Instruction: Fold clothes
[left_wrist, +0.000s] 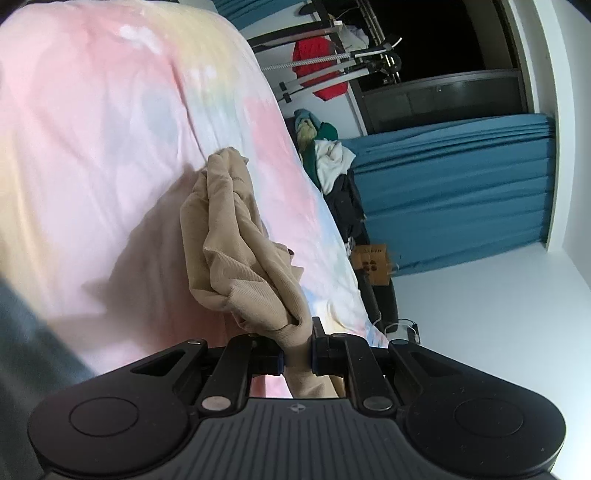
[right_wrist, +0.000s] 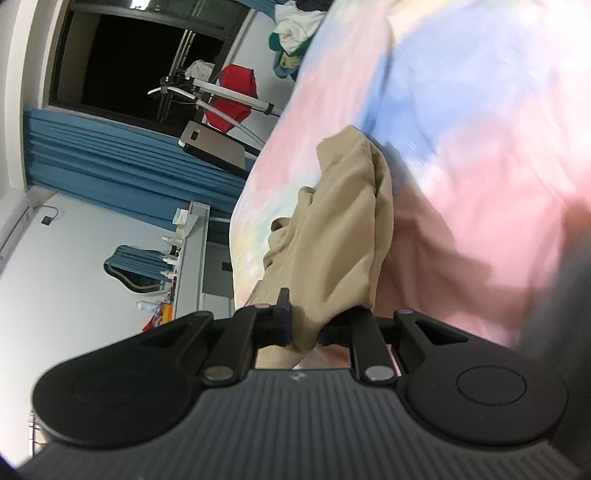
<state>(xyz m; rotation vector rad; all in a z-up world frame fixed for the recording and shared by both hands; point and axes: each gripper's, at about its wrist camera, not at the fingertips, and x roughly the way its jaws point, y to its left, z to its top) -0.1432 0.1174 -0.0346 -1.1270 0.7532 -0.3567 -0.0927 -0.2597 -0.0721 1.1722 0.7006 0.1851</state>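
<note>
The tan garment could slip out if I pull too hard, because each grip holds only a thin bunch. My left tongs are squeezed tight on one bunch. My right tongs are squeezed tight on another. The garment hangs crumpled just above the bed.

Your right gripper was clamped on a bunched beige garment, the cloth pinched between both jaws and hanging crumpled over the pastel bedsheet. The view was tilted, with blue curtains, a dark window and a red garment at the left.
</note>
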